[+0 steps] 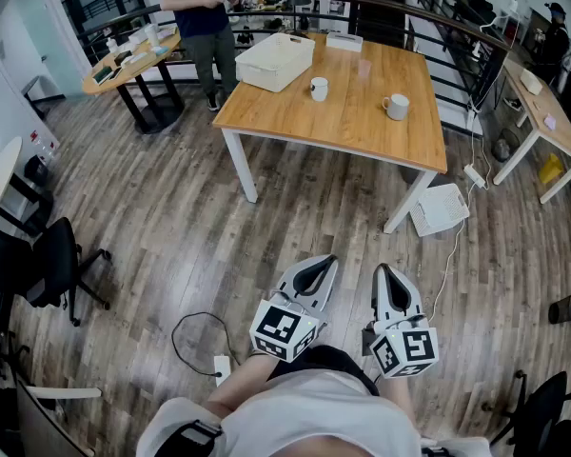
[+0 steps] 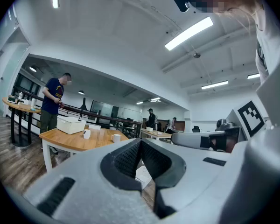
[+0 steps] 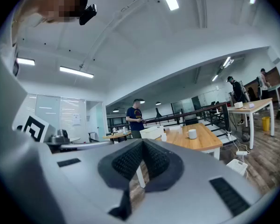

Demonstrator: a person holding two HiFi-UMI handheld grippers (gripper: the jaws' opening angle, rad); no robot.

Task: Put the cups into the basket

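Both claws are held level and low, close in front of the body and side by side over the wooden floor (image 1: 171,227). I read this as a carrying or ready pose: nothing has been picked up, and the work area is not within reach.

Left claw (image 1: 321,261): its own view shows the pads pressed together at the tip with nothing between them. Right claw (image 1: 383,270): the same, pinched fully together and empty. Probable reason is that there is nothing to grasp here, so both are kept closed for the walk in.

Task items are all on the wooden table (image 1: 362,127), well apart from both claws and farther away.
- Left cup (image 1: 319,89): upright, mid-table, just right of the basket.
- Right cup (image 1: 396,107): upright, nearer the table's right edge, handle towards the left.
- Basket (image 1: 276,60): white, at the far-left corner of the table. I cannot see inside it from here.

Neither cup is in the basket, so the task looks not yet begun. A person (image 1: 205,8) stands beyond the table's far-left corner, close to the basket.
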